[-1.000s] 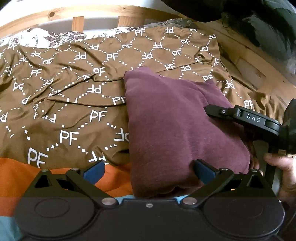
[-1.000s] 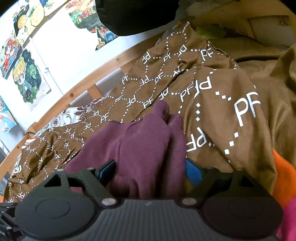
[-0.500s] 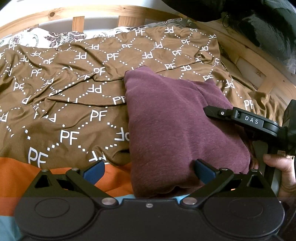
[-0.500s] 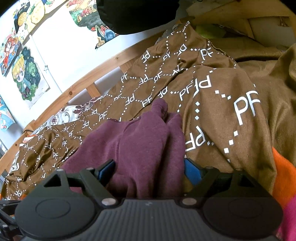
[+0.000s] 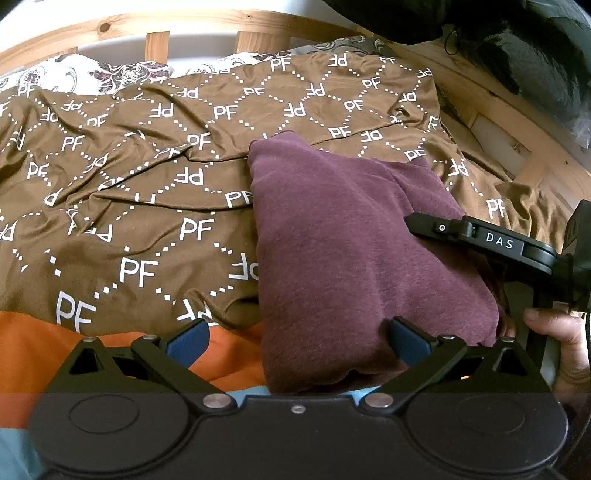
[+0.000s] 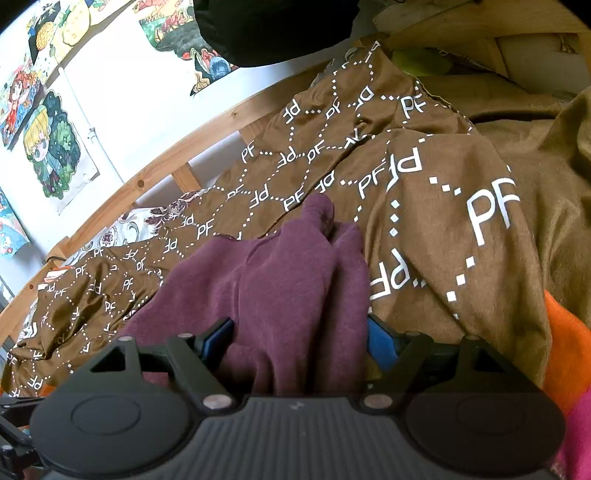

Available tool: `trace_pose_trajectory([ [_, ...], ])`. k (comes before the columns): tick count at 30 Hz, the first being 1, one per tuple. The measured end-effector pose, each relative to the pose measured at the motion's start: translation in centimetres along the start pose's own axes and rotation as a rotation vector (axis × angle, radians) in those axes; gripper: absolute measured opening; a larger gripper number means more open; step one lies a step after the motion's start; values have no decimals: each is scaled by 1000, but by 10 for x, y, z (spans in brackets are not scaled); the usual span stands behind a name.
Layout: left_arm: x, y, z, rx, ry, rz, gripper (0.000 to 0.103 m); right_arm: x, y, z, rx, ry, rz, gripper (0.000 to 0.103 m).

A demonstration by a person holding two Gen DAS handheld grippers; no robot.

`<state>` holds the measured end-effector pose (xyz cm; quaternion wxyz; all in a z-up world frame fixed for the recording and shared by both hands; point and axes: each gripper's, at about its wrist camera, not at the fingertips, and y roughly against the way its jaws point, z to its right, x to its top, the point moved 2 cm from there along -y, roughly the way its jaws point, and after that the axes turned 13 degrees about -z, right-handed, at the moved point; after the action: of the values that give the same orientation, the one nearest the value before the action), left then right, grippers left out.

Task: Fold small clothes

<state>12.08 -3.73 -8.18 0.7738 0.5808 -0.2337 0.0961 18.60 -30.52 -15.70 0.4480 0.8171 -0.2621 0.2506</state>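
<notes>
A folded maroon garment (image 5: 354,243) lies on the brown PF-printed bedcover (image 5: 147,206). My left gripper (image 5: 295,336) is open at the garment's near edge, its right blue pad (image 5: 404,338) resting on the cloth and its left pad over the orange sheet. My right gripper (image 6: 301,341) is wide open, with the bunched side of the maroon garment (image 6: 291,280) lying between its blue pads. The right gripper also shows in the left wrist view (image 5: 480,240) at the garment's right side.
A wooden bed rail (image 5: 207,26) runs along the back. An orange sheet (image 5: 33,347) lies at the near edge. A pink cloth (image 6: 576,428) lies at the right. Posters (image 6: 51,147) hang on the wall.
The right gripper has drifted slightly along the garment's right side. The garment and left gripper stay almost still.
</notes>
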Motion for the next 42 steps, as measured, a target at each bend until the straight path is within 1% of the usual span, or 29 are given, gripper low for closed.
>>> trace_pose_trajectory([
  [3, 0, 1, 0, -5, -3, 2, 102, 0, 0, 0, 0, 0, 0, 80],
  [5, 1, 4, -2, -29, -8, 10, 102, 0, 0, 0, 0, 0, 0, 80],
  [6, 3, 8, -4, -58, -10, 18, 102, 0, 0, 0, 0, 0, 0, 80],
  [9, 8, 17, -15, -187, 14, 58, 102, 0, 0, 0, -1, 0, 0, 80],
  [10, 10, 18, -18, -211, 24, 63, 102, 0, 0, 0, 0, 0, 0, 80],
  [14, 23, 5, -25, -235, 61, 30, 102, 0, 0, 0, 1, 0, 2, 80],
  [18, 30, -17, -33, -252, 95, -43, 102, -1, 0, 1, 9, -10, 12, 81],
  [24, 29, -33, -39, -349, 122, -91, 102, 1, 4, 7, 53, -62, 43, 81],
  [26, 30, -36, -40, -356, 127, -97, 102, 2, 3, 8, 65, -74, 46, 77],
  [28, 30, -37, -40, -365, 132, -96, 102, 2, 2, 6, 59, -71, 44, 70],
  [30, 30, -38, -40, -368, 132, -97, 102, 1, 1, 4, 61, -66, 40, 66],
  [32, 32, -38, -40, -369, 131, -101, 102, 1, 1, 3, 57, -60, 39, 66],
  [34, 35, -35, -45, -388, 148, -88, 101, 0, 1, 2, 54, -58, 37, 66],
  [36, 37, -33, -52, -405, 183, -76, 101, 0, 0, 3, 55, -66, 34, 66],
  [38, 38, -34, -60, -426, 220, -75, 97, 0, 0, 3, 53, -68, 31, 65],
  [42, 38, -41, -67, -478, 279, -85, 94, -1, -1, 4, 52, -71, 31, 66],
])
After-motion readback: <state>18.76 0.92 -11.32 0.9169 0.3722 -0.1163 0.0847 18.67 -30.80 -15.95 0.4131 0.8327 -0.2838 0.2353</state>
